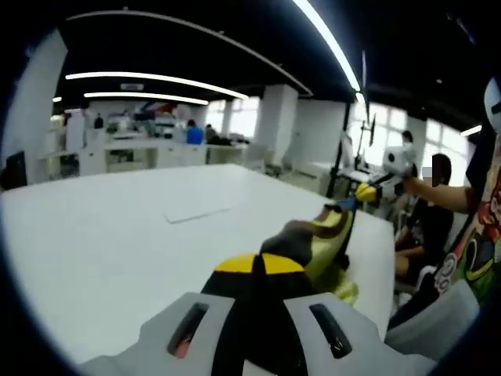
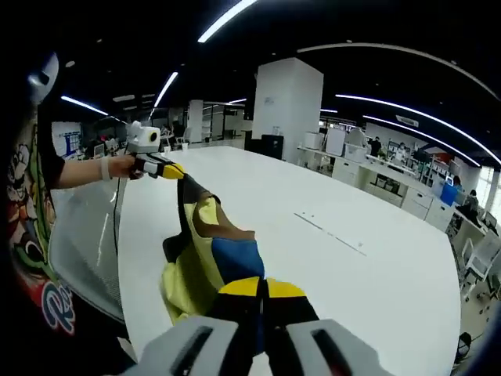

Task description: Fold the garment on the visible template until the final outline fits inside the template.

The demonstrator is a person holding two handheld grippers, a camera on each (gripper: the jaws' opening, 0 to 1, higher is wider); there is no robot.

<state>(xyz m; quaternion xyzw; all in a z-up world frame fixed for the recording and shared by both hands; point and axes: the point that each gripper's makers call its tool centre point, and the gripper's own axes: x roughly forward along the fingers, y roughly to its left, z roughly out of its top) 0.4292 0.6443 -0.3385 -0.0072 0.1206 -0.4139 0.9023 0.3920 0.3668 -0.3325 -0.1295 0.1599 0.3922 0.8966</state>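
Stretching: the garment [image 2: 205,251] is held taut between the 2 grippers, above the near edge of the white table [image 2: 313,258].
Left gripper [image 1: 260,265]: seen along its own jaws in the left gripper view; the yellow-tipped jaws are pressed together on one end of the cloth, with no gap visible between them. It is also seen at the far end of the cloth in the right gripper view [image 2: 168,169], carried by a hand [image 2: 121,166].
Right gripper [image 2: 261,288]: its jaws are closed tight on the other end of the cloth. In the left gripper view it is seen at the far end [image 1: 362,192].
Garment colours: yellow, blue, brown and dark panels are seen in the right gripper view; yellow-green and brown with a dark edge in the left gripper view [image 1: 325,235].
Long axis: the cloth is drawn into 1 narrow band running from gripper to gripper, roughly along the table's near edge; slack folds hang from the band towards the table.
Template [image 1: 197,211]: a faint pale outline is seen on the table top, well apart from the garment.
Person: a printed dark shirt [image 2: 31,227] is seen beside the table.
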